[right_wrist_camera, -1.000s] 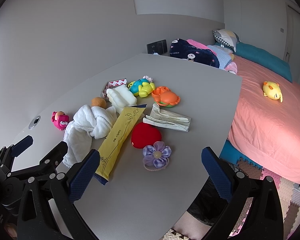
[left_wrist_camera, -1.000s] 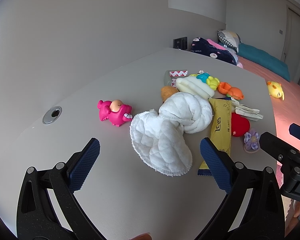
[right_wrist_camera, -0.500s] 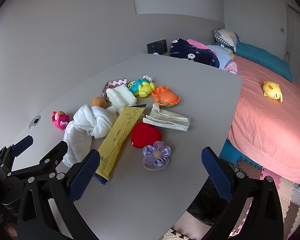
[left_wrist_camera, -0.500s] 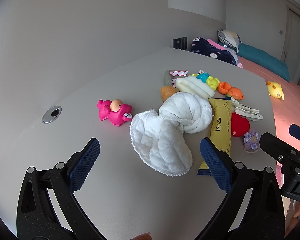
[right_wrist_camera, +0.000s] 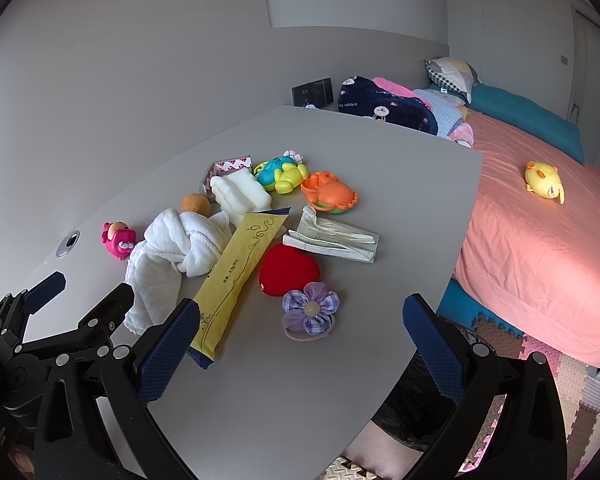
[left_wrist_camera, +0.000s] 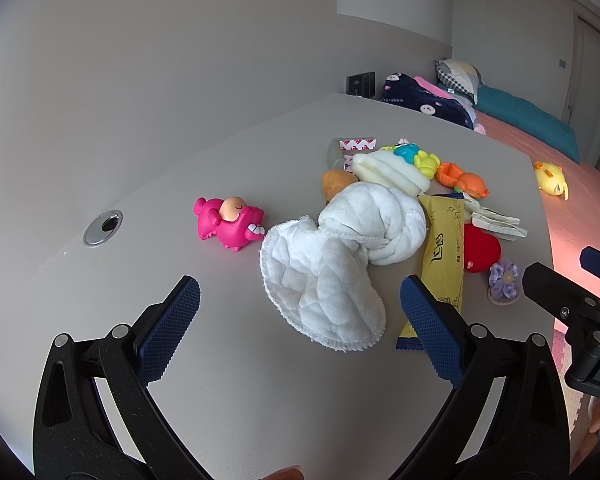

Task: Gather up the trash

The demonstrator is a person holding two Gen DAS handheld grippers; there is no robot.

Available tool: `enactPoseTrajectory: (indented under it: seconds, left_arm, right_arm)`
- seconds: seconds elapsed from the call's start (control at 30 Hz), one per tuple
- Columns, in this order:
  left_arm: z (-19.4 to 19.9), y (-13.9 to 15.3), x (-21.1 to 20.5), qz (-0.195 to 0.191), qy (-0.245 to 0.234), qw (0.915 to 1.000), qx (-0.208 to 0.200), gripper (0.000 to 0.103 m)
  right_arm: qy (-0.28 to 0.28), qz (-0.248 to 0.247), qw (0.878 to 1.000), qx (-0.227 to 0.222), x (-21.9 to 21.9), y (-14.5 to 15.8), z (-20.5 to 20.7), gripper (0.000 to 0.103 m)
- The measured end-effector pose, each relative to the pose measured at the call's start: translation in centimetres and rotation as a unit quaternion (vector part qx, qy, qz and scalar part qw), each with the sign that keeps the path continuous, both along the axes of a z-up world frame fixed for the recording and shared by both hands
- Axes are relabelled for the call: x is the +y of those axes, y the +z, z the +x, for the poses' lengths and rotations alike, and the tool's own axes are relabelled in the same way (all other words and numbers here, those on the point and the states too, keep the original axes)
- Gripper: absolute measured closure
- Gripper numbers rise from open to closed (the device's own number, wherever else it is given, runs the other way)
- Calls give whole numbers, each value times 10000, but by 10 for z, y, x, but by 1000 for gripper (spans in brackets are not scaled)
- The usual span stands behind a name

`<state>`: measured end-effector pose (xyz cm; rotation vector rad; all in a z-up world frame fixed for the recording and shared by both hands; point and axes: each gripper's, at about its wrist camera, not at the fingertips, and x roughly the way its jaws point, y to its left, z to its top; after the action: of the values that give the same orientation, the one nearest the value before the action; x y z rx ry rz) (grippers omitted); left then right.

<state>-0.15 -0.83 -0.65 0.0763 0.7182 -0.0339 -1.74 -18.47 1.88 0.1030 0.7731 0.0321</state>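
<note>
The left gripper (left_wrist_camera: 300,308) hangs low over the grey table (left_wrist_camera: 260,392) with its two blue-padded fingers (left_wrist_camera: 168,332) spread wide, grasping nothing and touching nothing; the lower lobe of the knotted white quilted cloth (left_wrist_camera: 332,268) lies on the table between them. The right gripper (right_wrist_camera: 300,340) is released just as wide, also empty, its pads above the table's near edge with the purple checked fabric flower (right_wrist_camera: 310,308) between them. Against the frames from half a second and one second ago, nothing has shifted: both grippers hover in the same poses and every item lies where it was.

Left to right on the table, each item occurs once: a round metal cable grommet (right_wrist_camera: 68,243); a pink plastic monster toy (right_wrist_camera: 118,239); the white cloth; an orange fuzzy ball (right_wrist_camera: 196,203) touching the cloth's far side; a red-and-white printed wrapper (right_wrist_camera: 230,166); a cream foam block (right_wrist_camera: 240,194); a long yellow snack packet (right_wrist_camera: 236,276) lying along the cloth's right edge; a blue-and-yellow plastic turtle toy (right_wrist_camera: 280,174); a red heart-shaped cushion (right_wrist_camera: 290,274) just beside the flower; an orange plastic crab toy (right_wrist_camera: 330,194); and a folded, crumpled white paper (right_wrist_camera: 336,242). Off the table to the right, one yellow duck toy (right_wrist_camera: 544,180) rests on the pink bedspread (right_wrist_camera: 540,248).
</note>
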Motion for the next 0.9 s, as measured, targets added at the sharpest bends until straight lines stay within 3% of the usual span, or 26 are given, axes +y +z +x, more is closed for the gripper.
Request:
enactPoseTrajectory:
  seconds: [0.9]
  left_arm:
    - [2, 0, 9, 20, 114, 9999, 71, 6]
  right_arm:
    - [217, -76, 9997, 44, -8, -7, -3, 2]
